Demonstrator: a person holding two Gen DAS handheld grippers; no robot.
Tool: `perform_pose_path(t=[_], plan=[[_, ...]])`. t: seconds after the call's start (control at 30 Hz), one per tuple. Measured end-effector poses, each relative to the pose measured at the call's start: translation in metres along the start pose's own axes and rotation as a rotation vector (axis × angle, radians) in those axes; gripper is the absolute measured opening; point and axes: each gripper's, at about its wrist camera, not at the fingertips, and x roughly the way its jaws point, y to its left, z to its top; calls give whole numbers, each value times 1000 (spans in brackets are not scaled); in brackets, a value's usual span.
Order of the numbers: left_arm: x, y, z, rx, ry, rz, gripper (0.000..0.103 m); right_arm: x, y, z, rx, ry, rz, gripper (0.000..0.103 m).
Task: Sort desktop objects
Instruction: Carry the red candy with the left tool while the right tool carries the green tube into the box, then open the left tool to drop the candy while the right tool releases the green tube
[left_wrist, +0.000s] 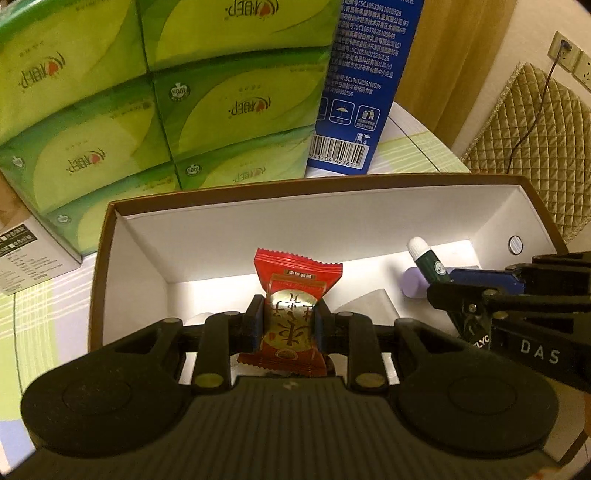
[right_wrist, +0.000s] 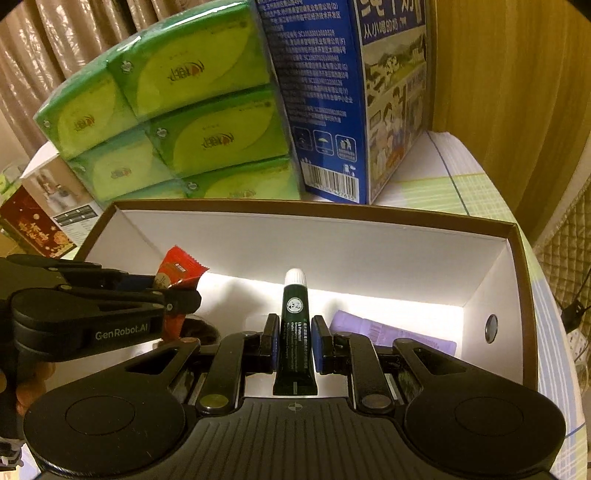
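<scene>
Over box (left_wrist: 229, 225); left hand-held gripper (left_wrist: 288, 325) clamps snack (left_wrist: 291, 295)

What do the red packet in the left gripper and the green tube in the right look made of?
Red packet: glossy foil or plastic film, judging by its crimped zigzag end and shiny gold print. Green tube: probably soft plastic or laminate, semi-gloss, with a flat crimped tail and white cap.

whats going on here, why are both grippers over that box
A person is sorting small items into the open white-lined box. The left gripper is shut on a red candy packet, and the right gripper is shut on a dark green tube. Both are held over the box, where a purple item lies.
</scene>
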Motion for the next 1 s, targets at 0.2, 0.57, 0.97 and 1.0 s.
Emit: perform_pose_path(t=[0.2, 0.57, 0.97, 1.0], plan=[[2, 0, 3, 7, -14, 5, 30, 3, 1, 3, -4, -1, -9, 15], [-13, 0, 7, 38, -60, 10, 49, 10, 2, 6, -9, 7, -19, 15], [-29, 4, 4, 41, -86, 11, 60, 7, -3, 3, 4, -22, -41, 15], [-31, 5, 3, 39, -90, 13, 61, 5, -4, 1, 12, -20, -33, 15]])
